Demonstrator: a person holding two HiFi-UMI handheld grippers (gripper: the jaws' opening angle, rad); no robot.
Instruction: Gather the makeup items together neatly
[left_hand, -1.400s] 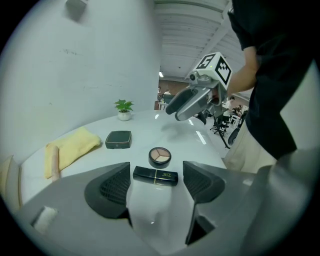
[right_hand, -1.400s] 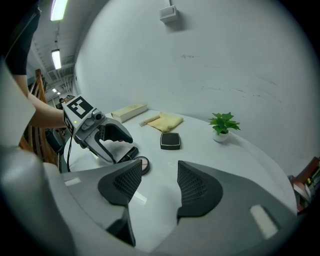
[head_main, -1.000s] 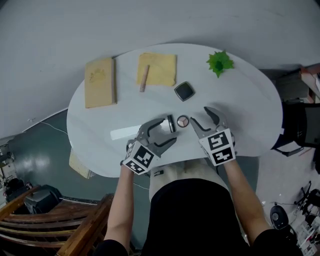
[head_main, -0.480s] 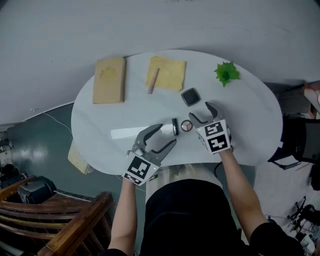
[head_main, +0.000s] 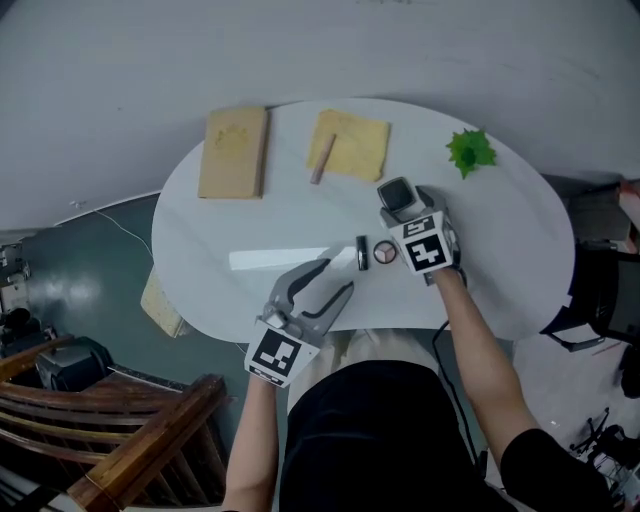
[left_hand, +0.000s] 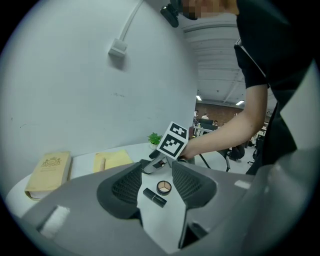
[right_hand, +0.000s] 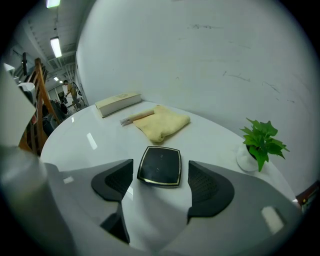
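Note:
A black square compact (right_hand: 160, 166) lies flat on the white table (head_main: 200, 240). My right gripper (right_hand: 161, 181) stands over it with the jaws wide on either side, not touching; they have just been opening. In the head view the compact (head_main: 397, 190) shows just beyond the right gripper (head_main: 400, 203). A black lipstick (head_main: 362, 252) and a small round compact (head_main: 385, 252) lie side by side near the table's front. My left gripper (head_main: 338, 277) hovers before them, partly open and empty; its jaws have just been closing. The lipstick (left_hand: 154, 196) and round compact (left_hand: 163, 187) appear beyond the left gripper (left_hand: 159, 180).
A tan book (head_main: 235, 152) lies at the far left of the table. A yellow cloth (head_main: 355, 143) with a slim stick (head_main: 322, 158) at its edge lies behind the black compact. A small green plant (head_main: 470, 150) stands at the far right. Wooden chairs (head_main: 120, 440) stand on the floor at left.
My right gripper has moved forward from beside the round compact to over the black compact and opened wider. My left gripper has drawn back from the lipstick, risen, and narrowed.

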